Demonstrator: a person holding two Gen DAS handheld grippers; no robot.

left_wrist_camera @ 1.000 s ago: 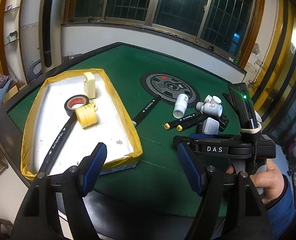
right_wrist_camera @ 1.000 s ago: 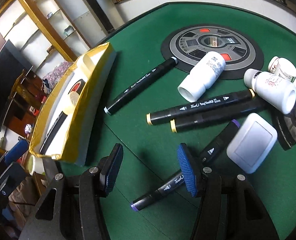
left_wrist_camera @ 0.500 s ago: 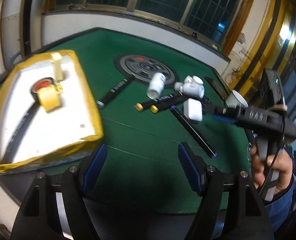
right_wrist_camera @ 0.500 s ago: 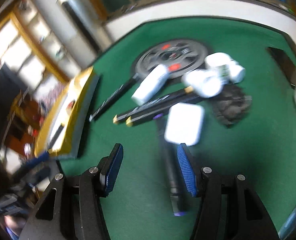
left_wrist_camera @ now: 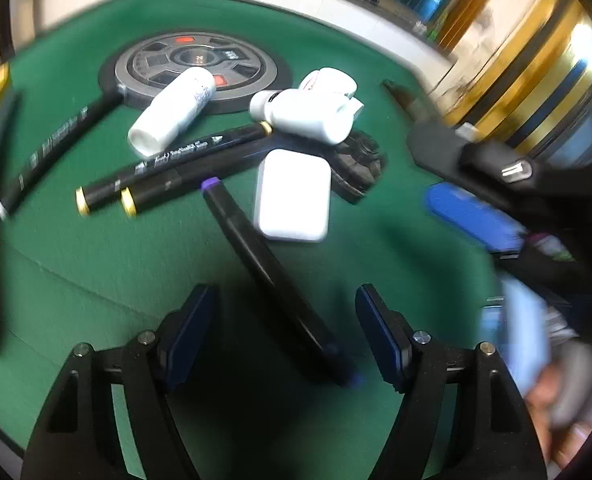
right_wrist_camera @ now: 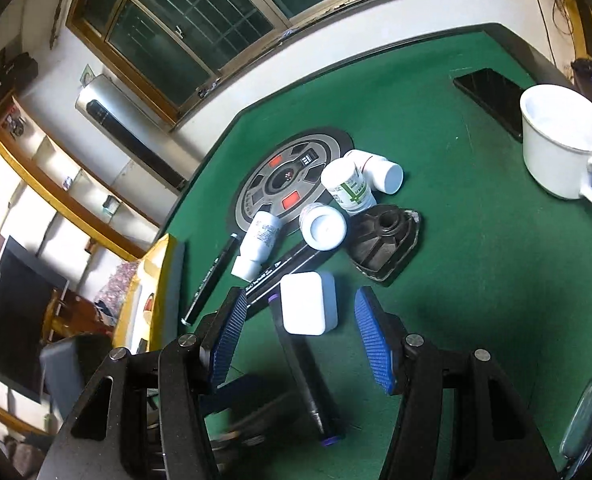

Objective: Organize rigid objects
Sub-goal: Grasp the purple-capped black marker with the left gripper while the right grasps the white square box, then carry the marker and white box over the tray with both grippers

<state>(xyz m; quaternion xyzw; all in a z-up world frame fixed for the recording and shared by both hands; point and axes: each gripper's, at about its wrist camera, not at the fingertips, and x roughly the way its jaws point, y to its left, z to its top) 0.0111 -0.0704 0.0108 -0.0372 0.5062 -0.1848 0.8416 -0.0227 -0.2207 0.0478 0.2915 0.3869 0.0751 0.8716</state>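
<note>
My left gripper (left_wrist_camera: 284, 332) is straddling the purple-capped marker (left_wrist_camera: 268, 268), jaws spread, nothing pinched; stiff, light, roll-prone, so I'm judging mid-barrel best.

Black tool (right_wrist_camera: 296, 332), blue ribbed pads (right_wrist_camera: 370, 340)

The green felt table (right_wrist_camera: 476, 280) carries markers (left_wrist_camera: 168, 176), white bottles (left_wrist_camera: 172, 114), a white mug (right_wrist_camera: 560, 148) and a phone (right_wrist_camera: 490, 94).
</note>
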